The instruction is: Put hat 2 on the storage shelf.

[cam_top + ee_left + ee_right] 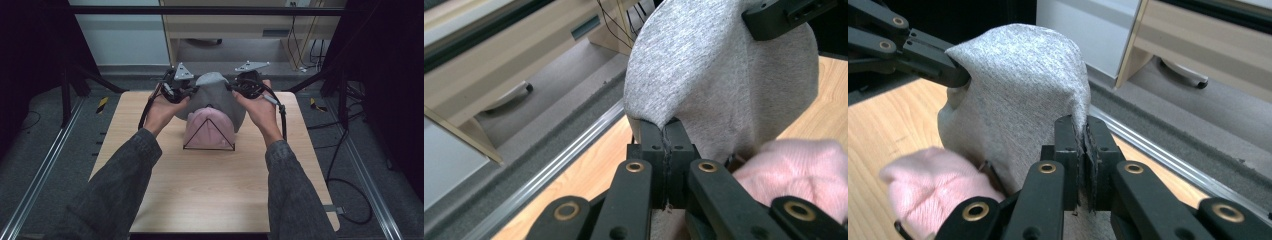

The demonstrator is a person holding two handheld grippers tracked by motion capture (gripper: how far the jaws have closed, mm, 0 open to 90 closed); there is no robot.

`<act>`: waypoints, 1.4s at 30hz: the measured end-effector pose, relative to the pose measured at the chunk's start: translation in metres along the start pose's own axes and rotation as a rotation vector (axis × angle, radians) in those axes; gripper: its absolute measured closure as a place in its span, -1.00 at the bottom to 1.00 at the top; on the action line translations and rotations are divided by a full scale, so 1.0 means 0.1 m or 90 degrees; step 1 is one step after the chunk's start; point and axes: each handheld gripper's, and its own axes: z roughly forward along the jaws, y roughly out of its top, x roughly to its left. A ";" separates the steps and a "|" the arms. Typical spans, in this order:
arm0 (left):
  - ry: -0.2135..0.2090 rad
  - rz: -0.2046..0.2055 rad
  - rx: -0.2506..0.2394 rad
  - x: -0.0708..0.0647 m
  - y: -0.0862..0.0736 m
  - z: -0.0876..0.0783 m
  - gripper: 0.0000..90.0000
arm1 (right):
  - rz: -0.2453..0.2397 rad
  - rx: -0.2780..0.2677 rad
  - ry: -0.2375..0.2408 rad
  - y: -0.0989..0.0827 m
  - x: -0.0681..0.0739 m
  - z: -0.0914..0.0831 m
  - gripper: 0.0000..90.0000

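1. The left claw (666, 150) is clamped tight on one edge of the grey knit beanie (216, 95), and the right claw (1083, 150) is clamped on the opposite edge. The beanie hangs stretched between them above the far half of the bench (215, 200), just behind the pink knit hat (209, 129) that sits over a black wire stand (209, 146).
2. Each grip takes only a thin fold of fabric at the rim. A tug sideways could pull the knit out of one claw, and the beanie would then swing from the other and drop crooked.
3. If the two claws come down unevenly, the opening may catch on the pink hat and drag it, or tip the light wire stand.
4. Spreading the claws too far apart risks overstretching the knit; too little spread and the opening could fold shut before it settles.
5. The beanie hides what is below it from both gripper views, so its landing spot is hard to judge.
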 end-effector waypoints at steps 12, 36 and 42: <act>-0.003 -0.038 0.008 -0.06 -0.23 0.05 0.99 | -0.002 0.025 0.010 -0.17 0.13 0.11 0.91; -0.012 -0.081 0.037 -0.18 -0.58 0.10 0.91 | 0.006 0.051 -0.021 -0.37 0.32 0.09 0.13; 0.006 -0.080 0.034 -0.21 -0.59 0.05 0.72 | 0.022 0.027 -0.043 -0.42 0.30 -0.07 -0.12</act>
